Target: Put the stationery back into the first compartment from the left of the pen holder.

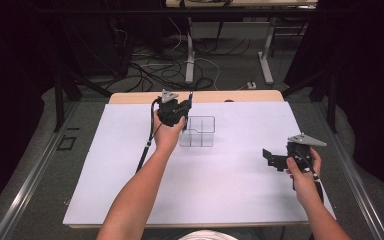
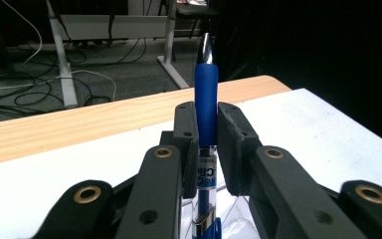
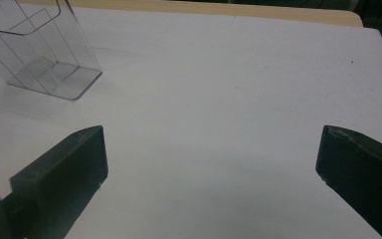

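Pen (image 2: 206,99) upright in left claw (image 2: 207,130), beside clear holder's (image 1: 200,131) rim.

left gripper (image 1: 184,112) – black body, grey three-cornered plate on top, black cable trailing | its black jaws carry brass-ringed screw holes | right gripper (image 1: 270,157) – black, same grey plate | forearms bare, no sleeves

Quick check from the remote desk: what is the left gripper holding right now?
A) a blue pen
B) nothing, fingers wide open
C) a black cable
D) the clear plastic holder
A: in the left gripper view the left gripper has its fingers pressed on a blue pen standing upright between them.
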`<state>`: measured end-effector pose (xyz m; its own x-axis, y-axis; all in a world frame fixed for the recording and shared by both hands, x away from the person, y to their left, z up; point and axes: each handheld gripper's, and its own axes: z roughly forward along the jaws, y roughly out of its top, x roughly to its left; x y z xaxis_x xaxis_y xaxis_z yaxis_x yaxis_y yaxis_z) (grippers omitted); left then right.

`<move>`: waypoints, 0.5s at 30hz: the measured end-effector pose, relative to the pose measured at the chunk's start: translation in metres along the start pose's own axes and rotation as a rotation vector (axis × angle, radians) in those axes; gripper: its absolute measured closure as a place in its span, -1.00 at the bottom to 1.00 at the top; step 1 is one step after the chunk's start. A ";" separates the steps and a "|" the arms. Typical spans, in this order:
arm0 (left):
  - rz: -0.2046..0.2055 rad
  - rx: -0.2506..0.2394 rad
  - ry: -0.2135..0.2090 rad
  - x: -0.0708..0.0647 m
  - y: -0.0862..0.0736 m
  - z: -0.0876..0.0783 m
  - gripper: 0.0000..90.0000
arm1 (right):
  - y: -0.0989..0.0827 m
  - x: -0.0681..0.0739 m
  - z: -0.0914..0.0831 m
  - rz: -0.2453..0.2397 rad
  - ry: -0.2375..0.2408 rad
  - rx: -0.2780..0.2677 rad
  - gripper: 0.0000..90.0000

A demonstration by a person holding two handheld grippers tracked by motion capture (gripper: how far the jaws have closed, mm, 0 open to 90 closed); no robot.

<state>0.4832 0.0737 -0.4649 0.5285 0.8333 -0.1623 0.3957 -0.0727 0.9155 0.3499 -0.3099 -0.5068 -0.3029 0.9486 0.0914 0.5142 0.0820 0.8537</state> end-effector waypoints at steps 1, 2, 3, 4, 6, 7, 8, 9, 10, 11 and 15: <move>0.000 0.003 0.000 0.000 0.000 0.000 0.76 | 0.000 0.000 0.000 0.002 -0.004 -0.003 -1.00; 0.002 0.005 0.001 0.000 0.000 -0.001 0.76 | 0.000 0.000 0.000 0.001 0.000 0.002 -1.00; 0.000 0.007 0.002 0.000 0.000 -0.001 0.76 | 0.000 0.000 0.000 0.002 0.000 0.001 -1.00; -0.002 0.004 0.004 0.000 -0.001 -0.001 0.76 | 0.000 0.000 0.000 0.002 0.000 0.001 -1.00; -0.011 0.004 0.003 0.001 -0.003 -0.002 0.76 | 0.000 0.000 0.000 0.000 -0.004 -0.004 -1.00; -0.012 0.018 0.008 0.001 -0.004 -0.002 0.76 | 0.000 0.001 0.000 0.005 -0.002 -0.002 -1.00; -0.009 0.020 0.009 0.001 -0.004 -0.002 0.76 | 0.000 0.001 0.000 0.002 0.001 0.003 -1.00; -0.010 0.026 0.008 0.002 -0.005 -0.002 0.75 | 0.000 0.000 0.001 -0.005 -0.004 -0.004 -1.00; -0.012 0.026 0.010 0.002 -0.006 -0.002 0.75 | 0.000 0.000 0.001 -0.004 0.000 -0.005 -1.00; -0.015 0.028 0.011 0.002 -0.006 -0.003 0.75 | 0.000 0.000 0.001 -0.004 -0.003 -0.005 -1.00; -0.024 0.020 0.010 0.003 -0.006 -0.005 0.64 | 0.000 0.000 0.001 -0.004 0.002 0.000 -1.00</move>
<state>0.4788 0.0794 -0.4688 0.5114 0.8403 -0.1799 0.4227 -0.0636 0.9041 0.3505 -0.3095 -0.5075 -0.3070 0.9475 0.0890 0.5131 0.0860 0.8540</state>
